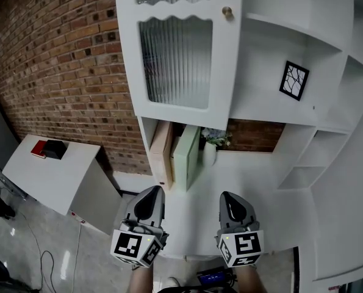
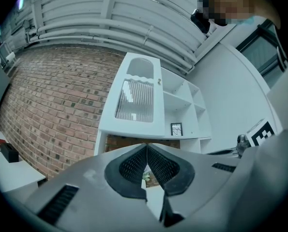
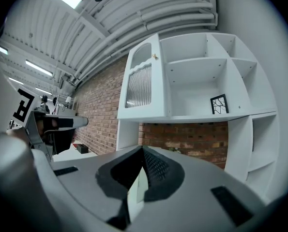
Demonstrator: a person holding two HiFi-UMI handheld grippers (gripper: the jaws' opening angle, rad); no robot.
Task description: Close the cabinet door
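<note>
- Cabinet door (image 1: 175, 54), ribbed glass w/ a brass knob (image 1: 227, 11), hangs above the worktop's back-left corner. From here it looks flush w/ the cabinet front, or v. near it. Can't tell if a crack is left.
- Left gripper (image 1: 150, 199): fingers pressed together, nothing btwn them. It's low over the worktop's front edge, left side, well apart from the door.
- Right gripper (image 1: 233, 207): same, fingers together & empty, at the front edge just right of the other.
- My read: either the door's about shut already or the push hasn't begun. Neither tool is touching door or knob. If a gap remains, one press on the panel should do it.
- Worktop (image 1: 254, 188): white, mostly bare. At the back-left stand a peach book (image 1: 161, 151) & a pale green box (image 1: 186, 157), w/ a small vase (image 1: 210, 148) just beside them.
- Open shelves run above the back-right; a framed picture (image 1: 294, 80) sits on one.
- Room: brick wall (image 1: 59, 60) behind, a white side table (image 1: 53, 176) off the left edge, cables (image 1: 47, 267) on the floor.
</note>
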